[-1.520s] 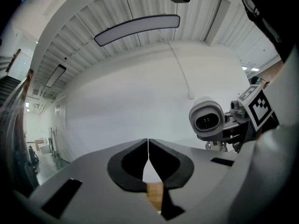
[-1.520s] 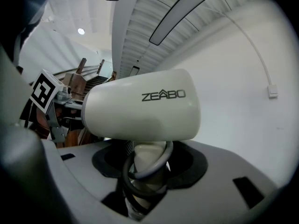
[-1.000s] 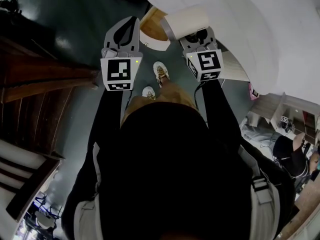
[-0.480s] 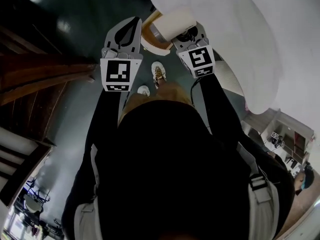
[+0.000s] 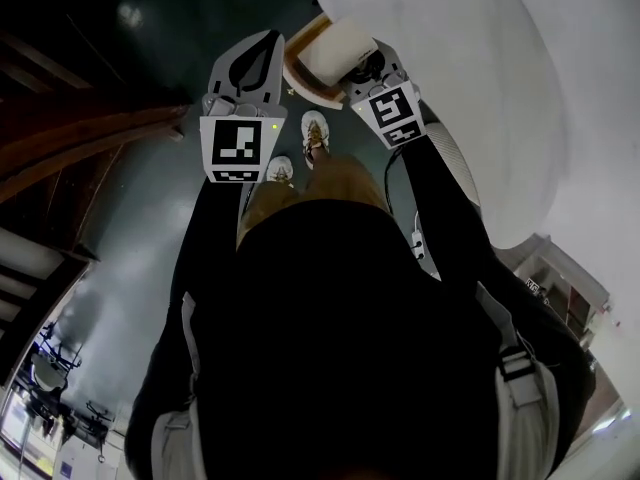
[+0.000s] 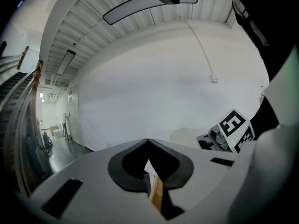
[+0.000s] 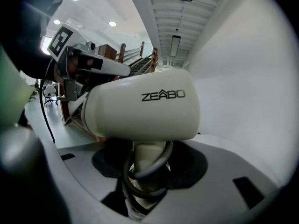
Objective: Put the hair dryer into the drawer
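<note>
We are standing close against a broad white wall (image 5: pixel 500 98) that is filling the upper right of the head view. A dark, glossy floor (image 5: pixel 130 218) is spreading out below us and catching dull reflections. A brown wooden staircase (image 5: pixel 90 138) is running along our left. Overhead, long light strips (image 6: pixel 135 6) are hanging from a ribbed white ceiling.

At the foot of the wall, a drawer (image 5: pixel 300 68) is standing open, showing a wood-coloured inside and a pale front. We are holding both grippers out in front of us, near it.

The left gripper (image 6: pixel 148 141) is sitting with its jaws closed together on nothing. A wooden edge is showing through the gap behind the tips.

The right gripper (image 7: pixel 147 160) is clamping the handle of the cream hair dryer (image 7: pixel 145 106). The dryer's barrel is lying crosswise above the jaws. In the head view the barrel is overlapping the drawer's opening; whether it is touching, we cannot tell. A grey cord (image 7: pixel 140 181) is looping round the handle.

Our pale shoes (image 5: pixel 315 136) are showing between the grippers.
</note>
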The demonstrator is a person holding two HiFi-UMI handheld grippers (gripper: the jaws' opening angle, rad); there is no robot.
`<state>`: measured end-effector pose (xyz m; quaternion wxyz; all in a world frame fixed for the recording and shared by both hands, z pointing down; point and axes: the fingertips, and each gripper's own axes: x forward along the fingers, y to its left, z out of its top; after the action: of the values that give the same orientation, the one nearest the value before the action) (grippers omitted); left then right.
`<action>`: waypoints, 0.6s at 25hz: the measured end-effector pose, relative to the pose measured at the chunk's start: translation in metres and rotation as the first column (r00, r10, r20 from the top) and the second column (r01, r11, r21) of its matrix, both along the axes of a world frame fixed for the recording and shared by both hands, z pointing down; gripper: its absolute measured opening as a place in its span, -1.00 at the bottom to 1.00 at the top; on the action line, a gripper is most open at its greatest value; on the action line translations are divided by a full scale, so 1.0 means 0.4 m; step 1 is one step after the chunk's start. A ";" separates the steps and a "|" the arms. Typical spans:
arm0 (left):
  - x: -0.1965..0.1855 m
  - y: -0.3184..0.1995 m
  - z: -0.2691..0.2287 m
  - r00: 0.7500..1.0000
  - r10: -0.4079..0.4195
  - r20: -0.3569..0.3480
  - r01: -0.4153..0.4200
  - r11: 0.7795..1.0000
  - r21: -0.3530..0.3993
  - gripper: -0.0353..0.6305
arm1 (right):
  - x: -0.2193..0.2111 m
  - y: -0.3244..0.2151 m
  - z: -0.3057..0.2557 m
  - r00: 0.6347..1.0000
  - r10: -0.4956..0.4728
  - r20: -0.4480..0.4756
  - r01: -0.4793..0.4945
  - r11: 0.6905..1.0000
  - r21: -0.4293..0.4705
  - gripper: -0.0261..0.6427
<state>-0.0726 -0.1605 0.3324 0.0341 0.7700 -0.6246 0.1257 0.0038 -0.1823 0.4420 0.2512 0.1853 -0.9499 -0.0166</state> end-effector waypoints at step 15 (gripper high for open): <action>-0.063 -0.004 0.113 0.996 -0.085 0.010 0.086 0.991 -0.098 -0.85 | -0.053 0.004 0.252 0.973 -0.192 -0.129 0.178 0.978 -0.111 -0.21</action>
<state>-0.0978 -0.1620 0.3776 0.0756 0.7395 -0.6502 0.1571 -0.0174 -0.1805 0.5427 0.3230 0.0817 -0.9429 -0.0058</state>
